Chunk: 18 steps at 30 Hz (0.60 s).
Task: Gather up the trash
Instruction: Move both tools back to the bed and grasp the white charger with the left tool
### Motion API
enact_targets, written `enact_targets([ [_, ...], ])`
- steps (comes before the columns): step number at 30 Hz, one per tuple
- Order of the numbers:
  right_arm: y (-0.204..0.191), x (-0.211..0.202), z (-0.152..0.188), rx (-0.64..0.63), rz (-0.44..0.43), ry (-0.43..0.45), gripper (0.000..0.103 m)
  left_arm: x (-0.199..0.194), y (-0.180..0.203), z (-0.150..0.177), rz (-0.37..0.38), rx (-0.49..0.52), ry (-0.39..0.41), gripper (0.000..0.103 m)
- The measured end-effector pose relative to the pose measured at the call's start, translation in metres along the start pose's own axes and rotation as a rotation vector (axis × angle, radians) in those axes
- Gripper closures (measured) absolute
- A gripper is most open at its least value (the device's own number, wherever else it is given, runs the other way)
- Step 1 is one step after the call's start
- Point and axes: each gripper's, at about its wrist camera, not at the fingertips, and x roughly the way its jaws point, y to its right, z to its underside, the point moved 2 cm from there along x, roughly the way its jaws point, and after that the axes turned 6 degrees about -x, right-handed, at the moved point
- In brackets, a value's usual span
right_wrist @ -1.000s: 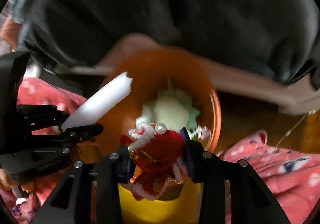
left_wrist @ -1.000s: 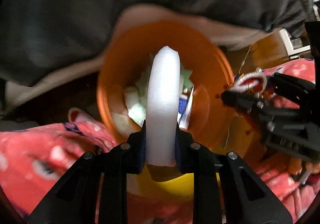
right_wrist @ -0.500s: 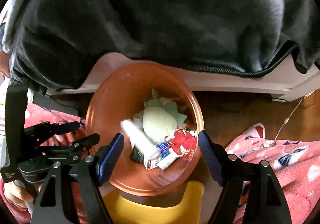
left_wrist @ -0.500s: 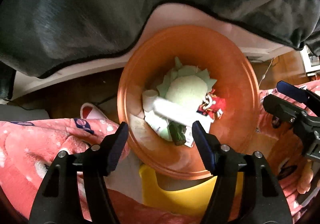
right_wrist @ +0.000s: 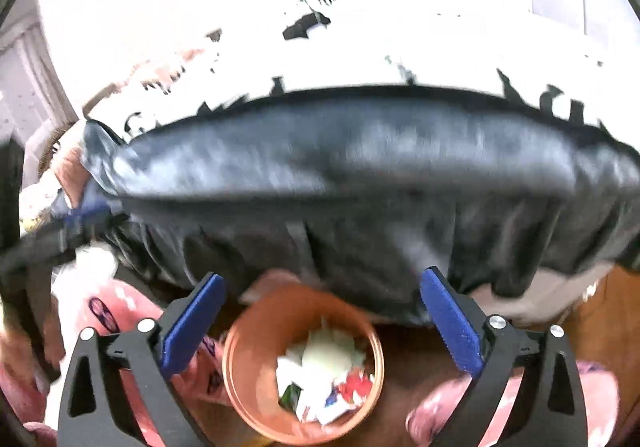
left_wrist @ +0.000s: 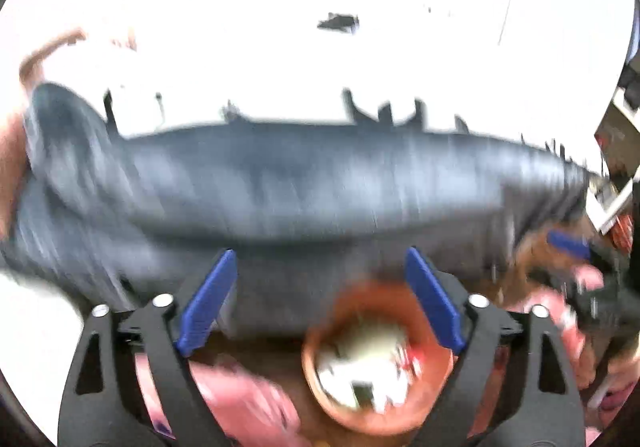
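An orange bin (right_wrist: 244, 387) sits low on the wooden floor, seen from well above in both wrist views. Trash (right_wrist: 324, 379) lies inside it: white scraps, a pale green piece and a red bit. In the left wrist view the orange bin (left_wrist: 416, 407) is blurred, at lower right. My left gripper (left_wrist: 320, 303) hangs above it, jaws opening wide, nothing between the blue pads. My right gripper (right_wrist: 320, 323) is likewise above the bin, jaws opening wide and empty.
A bed edge draped with a dark grey blanket (right_wrist: 360, 175) fills the middle of both views, with bright white bedding beyond. Pink patterned trouser legs (right_wrist: 120, 311) flank the bin. The other gripper (left_wrist: 572, 247) shows at the right in the left wrist view.
Both grippers let go: the white foam piece and the red ornament dropped into the bin. Both jaws spread wide, then both hands rose and tilted up, so the bin shrank.
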Motion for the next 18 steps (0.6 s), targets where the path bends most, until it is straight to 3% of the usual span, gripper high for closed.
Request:
enact_targets([
  [2, -0.002, -0.006, -0.008, -0.003, -0.018, 0.027, 0.006, -0.001, -0.007, -0.032, -0.038, -0.001, 0.056, 0.013],
  [6, -0.005, -0.008, -0.013, -0.007, -0.046, 0.043, 0.006, 0.015, -0.014, -0.103, -0.002, -0.026, 0.110, 0.012],
  [9, -0.008, -0.006, -0.017, -0.020, -0.044, 0.036, 0.006, 0.045, -0.007, -0.149, 0.007, 0.044, 0.135, 0.012],
  [15, -0.005, -0.002, -0.014, -0.035, -0.025, 0.014, 0.006, 0.114, 0.009, -0.219, 0.025, 0.213, 0.094, 0.012],
  [18, -0.003, 0.000, -0.016, -0.041, -0.012, 0.007, 0.006, 0.167, 0.009, -0.237, 0.049, 0.251, -0.007, 0.012],
])
